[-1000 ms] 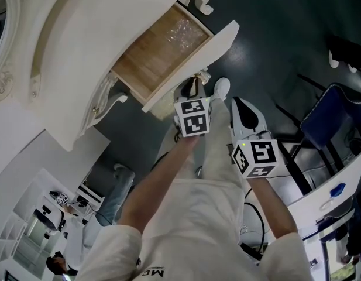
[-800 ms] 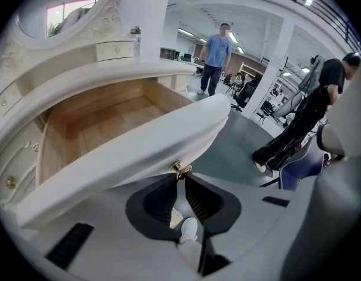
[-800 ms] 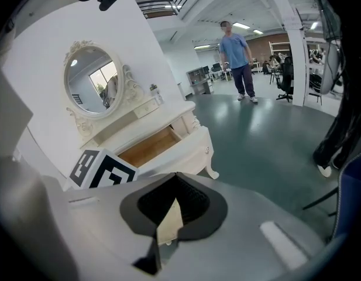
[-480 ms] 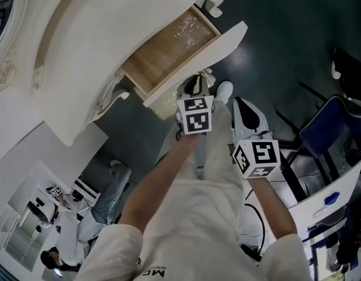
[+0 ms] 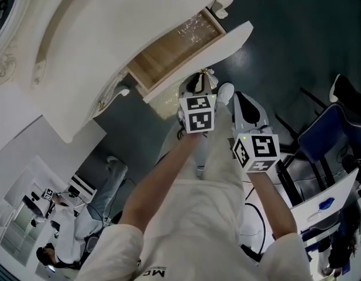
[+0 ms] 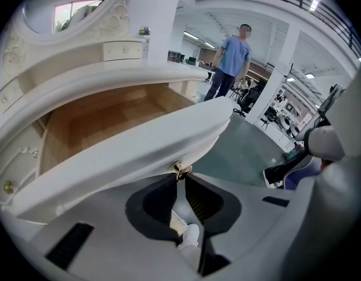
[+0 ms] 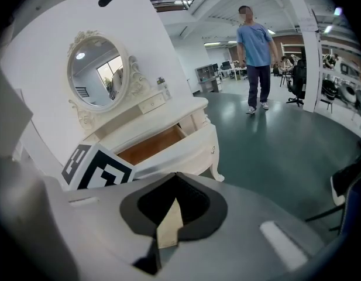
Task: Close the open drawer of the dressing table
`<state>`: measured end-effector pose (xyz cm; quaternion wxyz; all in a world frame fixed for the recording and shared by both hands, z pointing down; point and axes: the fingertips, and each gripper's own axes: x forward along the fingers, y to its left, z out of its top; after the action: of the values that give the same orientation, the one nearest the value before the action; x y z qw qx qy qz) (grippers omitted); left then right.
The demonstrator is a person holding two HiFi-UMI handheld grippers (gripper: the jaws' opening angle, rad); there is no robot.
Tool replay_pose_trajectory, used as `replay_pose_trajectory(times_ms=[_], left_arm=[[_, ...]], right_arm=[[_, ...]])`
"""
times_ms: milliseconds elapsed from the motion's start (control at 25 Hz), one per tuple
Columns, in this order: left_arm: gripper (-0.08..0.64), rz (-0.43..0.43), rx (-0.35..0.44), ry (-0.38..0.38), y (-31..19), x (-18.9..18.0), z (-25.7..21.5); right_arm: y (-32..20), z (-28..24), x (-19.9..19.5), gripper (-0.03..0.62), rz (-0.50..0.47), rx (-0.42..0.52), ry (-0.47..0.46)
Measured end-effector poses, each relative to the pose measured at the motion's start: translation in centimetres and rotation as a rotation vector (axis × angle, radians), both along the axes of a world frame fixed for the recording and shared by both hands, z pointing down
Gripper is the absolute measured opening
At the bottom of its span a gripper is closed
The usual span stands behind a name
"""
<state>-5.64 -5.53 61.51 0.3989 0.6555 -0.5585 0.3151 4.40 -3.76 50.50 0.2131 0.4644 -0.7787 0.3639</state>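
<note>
The white dressing table (image 5: 81,45) fills the upper left of the head view. Its drawer (image 5: 168,51) stands open and shows a bare wooden bottom (image 6: 104,122). On the curved white drawer front (image 6: 139,151) sits a small gold handle (image 6: 180,170). My left gripper (image 6: 181,174) is at the front's lower edge, shut on that handle; its marker cube (image 5: 196,113) shows below the front. My right gripper (image 7: 175,177) hangs to the right (image 5: 239,100), away from the table, with its tips together and nothing between them.
An oval mirror (image 7: 98,72) stands on the table top. A person in a blue shirt (image 7: 256,45) walks on the dark green floor (image 7: 274,151) further back. A blue chair (image 5: 326,122) and a white desk (image 5: 326,198) stand to my right. My own legs and shoe (image 5: 223,89) are below the grippers.
The left gripper has moved toward the table with the drawer front, and a little less of the wooden bottom shows. The right gripper has drifted along with it.
</note>
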Motion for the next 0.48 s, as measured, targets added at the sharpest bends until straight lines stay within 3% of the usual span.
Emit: replay_pose_trajectory(times_ms=[480], left_arm=[[0.049,-0.028,0.011,0.001,-2.3,-2.2,0.1]], right_arm=[[-2.0,1.2,-1.3,0.002,-0.039,-0.008,0.012]])
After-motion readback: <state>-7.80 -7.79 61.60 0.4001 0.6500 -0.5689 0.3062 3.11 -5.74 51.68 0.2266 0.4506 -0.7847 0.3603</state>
